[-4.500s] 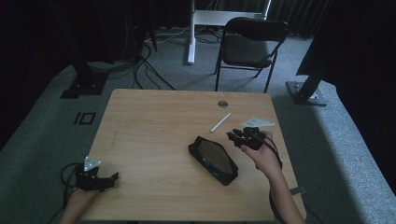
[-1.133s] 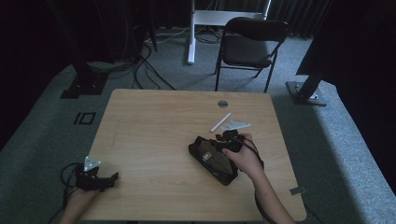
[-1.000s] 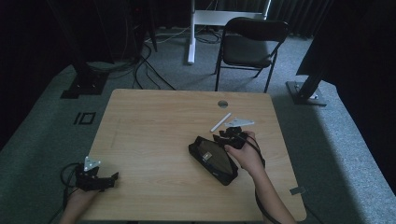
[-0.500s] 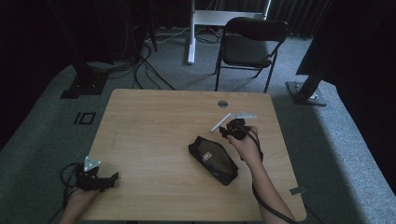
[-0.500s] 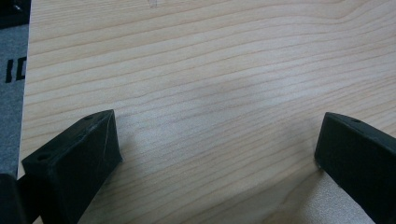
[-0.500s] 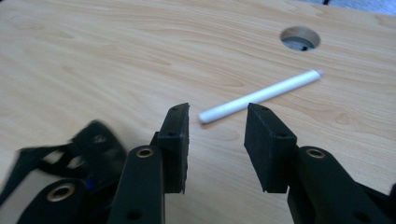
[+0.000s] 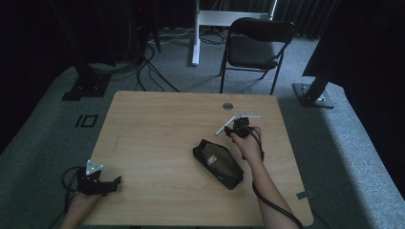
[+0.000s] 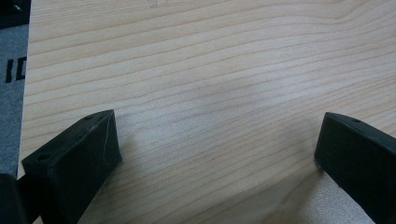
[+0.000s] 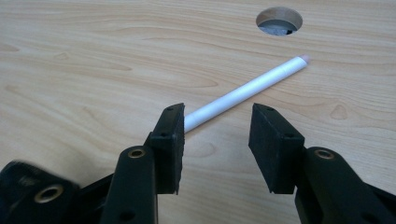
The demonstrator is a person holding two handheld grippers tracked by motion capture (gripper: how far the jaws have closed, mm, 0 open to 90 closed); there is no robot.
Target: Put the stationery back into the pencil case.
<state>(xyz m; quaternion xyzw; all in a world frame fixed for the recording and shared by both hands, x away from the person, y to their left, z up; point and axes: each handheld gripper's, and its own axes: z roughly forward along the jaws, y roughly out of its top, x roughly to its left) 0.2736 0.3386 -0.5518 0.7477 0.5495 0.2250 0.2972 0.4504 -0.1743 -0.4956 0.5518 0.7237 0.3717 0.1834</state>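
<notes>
White pen [image 9: 245, 90] — slim white stick with a pinkish tip, lying flat on the counter [image 7: 157, 138] at about two o'clock from the counter's middle, just short of the round cable hole [image 7: 228, 105] and well apart from the black pouch [image 7: 218, 162] at about five o'clock.

Right hand-held gripper [image 9: 215, 140] — hovering low over the pen's near end, jaws partly open and having just been opening. The pen's end is sitting behind the left pad and angling away to the upper right in the right gripper view. Nothing is being gripped; the pads are not pressing on it. In the high view this hand-held gripper [image 7: 237, 129] is sitting just beside the pen [image 7: 225, 124].

Left hand-held gripper [image 8: 215, 154] — resting at the counter's seven-o'clock corner, jaws standing wide, bare wood between them. It is also showing at lower left in the high view [image 7: 112, 182].

Handling note, as a judgement: the pen is lying aslant to the jaws, so the right hand is likely needing to shift slightly toward the pen and turn until the pads are facing its two long sides — then lowering until the pads are nearly brushing the wood before closing. Closing on the very end risks the round body rolling or pivoting away; gripping a little farther along should be steadier.
</notes>
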